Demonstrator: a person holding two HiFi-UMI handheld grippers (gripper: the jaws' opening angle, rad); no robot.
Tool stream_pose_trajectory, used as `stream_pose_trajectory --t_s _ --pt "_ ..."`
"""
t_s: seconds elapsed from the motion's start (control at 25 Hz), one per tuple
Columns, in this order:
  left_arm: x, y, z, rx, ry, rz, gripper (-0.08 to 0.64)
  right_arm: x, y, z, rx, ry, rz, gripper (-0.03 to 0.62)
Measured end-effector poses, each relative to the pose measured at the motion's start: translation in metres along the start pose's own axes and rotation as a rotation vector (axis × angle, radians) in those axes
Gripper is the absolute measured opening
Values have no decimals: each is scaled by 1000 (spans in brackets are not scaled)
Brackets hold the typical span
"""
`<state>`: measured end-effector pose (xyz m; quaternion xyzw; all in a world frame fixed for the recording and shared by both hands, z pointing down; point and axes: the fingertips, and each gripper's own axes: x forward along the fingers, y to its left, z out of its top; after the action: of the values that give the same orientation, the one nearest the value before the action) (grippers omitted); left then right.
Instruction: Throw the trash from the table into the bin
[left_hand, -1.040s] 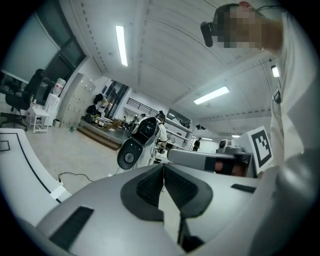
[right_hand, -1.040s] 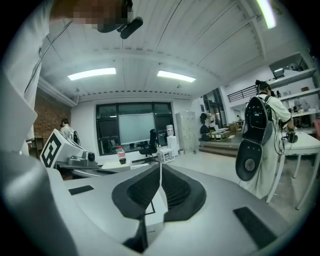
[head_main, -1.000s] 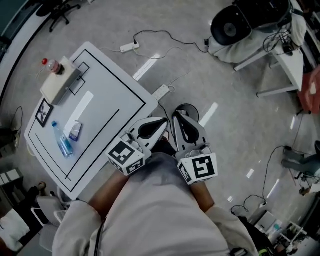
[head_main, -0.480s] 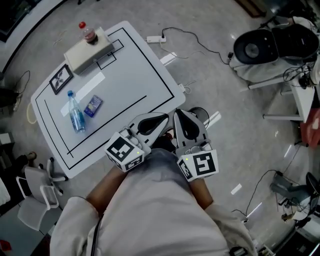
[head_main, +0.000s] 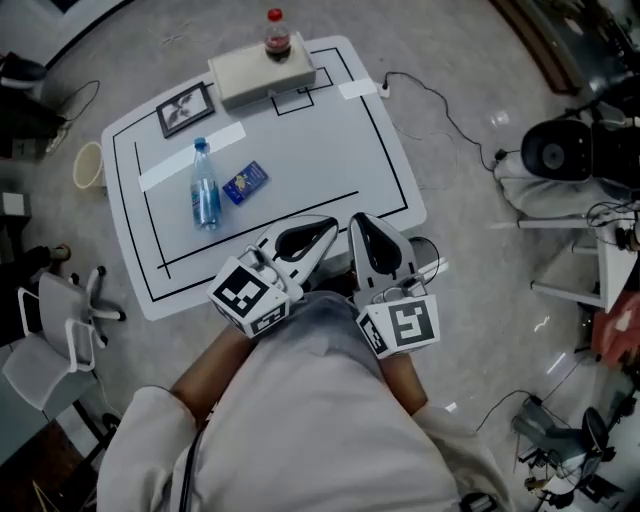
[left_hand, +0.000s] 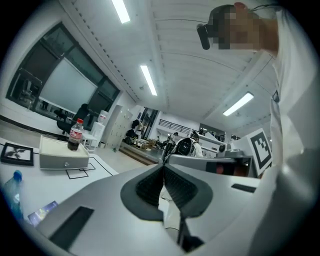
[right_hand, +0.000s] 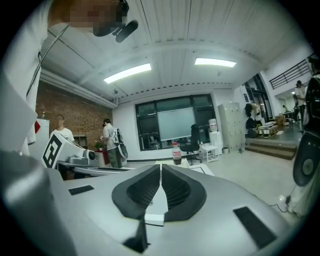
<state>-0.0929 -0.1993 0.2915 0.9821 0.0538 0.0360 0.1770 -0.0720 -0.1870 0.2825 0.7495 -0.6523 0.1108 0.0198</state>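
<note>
Left gripper (head_main: 328, 224) and right gripper (head_main: 357, 220): both jaw pairs pressed together, nothing pinched, tips at the table's (head_main: 310, 150) near edge. Ahead-left of the left tips are the blue packet (head_main: 244, 181), then the water bottle (head_main: 203, 190), with nothing between. Farther out are a framed picture (head_main: 186, 108) and a white box (head_main: 262, 72) with a cola bottle (head_main: 277, 32) on top. Only the head view shows the beige tub (head_main: 88, 165) on the floor left of the table. Only the right gripper view shows people (right_hand: 109, 142) by the far wall.
</note>
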Motion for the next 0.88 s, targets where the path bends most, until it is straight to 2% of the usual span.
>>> stream_pose_trajectory --t_s 0.4,0.6,0.76,0.88 --pt "-61 59 4 17 -48 190 8 55 64 -12 -56 53 195 25" --pt "-85 90 2 19 -46 322 8 71 82 -16 -76 72 263 25" --pt "-99 103 -2 1 -45 372 8 77 91 -20 -78 83 297 25" --pt "-102 110 -7 -14 -7 397 8 80 96 -20 -79 90 318 25"
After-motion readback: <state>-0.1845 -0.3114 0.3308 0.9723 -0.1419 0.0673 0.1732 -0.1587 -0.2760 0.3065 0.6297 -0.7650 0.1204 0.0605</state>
